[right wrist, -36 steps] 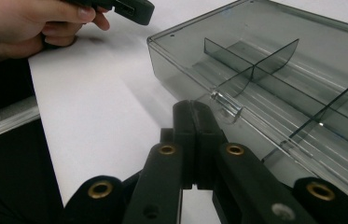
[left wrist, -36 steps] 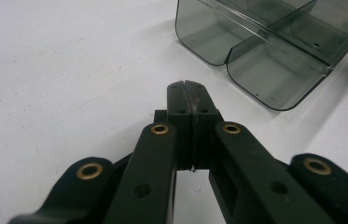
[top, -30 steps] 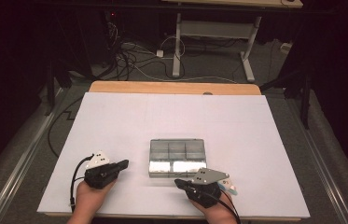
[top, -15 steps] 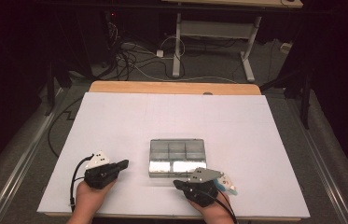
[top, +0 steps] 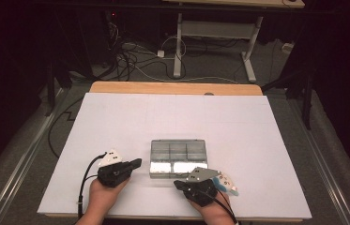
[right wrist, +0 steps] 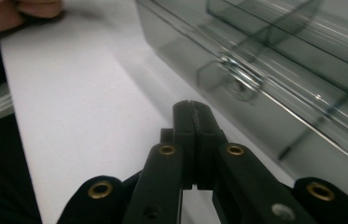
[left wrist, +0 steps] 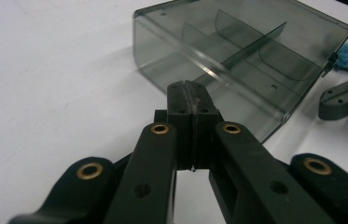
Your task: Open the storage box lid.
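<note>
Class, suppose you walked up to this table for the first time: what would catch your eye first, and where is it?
First, the smoky transparent compartment box, alone near the front middle of the white table top, its dividers plain in the left gripper view. Next, the two black grippers flanking it: the left gripper just left of the box and the right gripper at its front edge, both with jaws shut and holding nothing.

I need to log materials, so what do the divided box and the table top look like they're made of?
The box looks like smoky grey see-through plastic, glossy: its dividers and the white surface show through the walls, and its edges catch highlights. The table top looks like a matte white sheet or board, with no glare; a light wooden edge shows at its far side.
</note>
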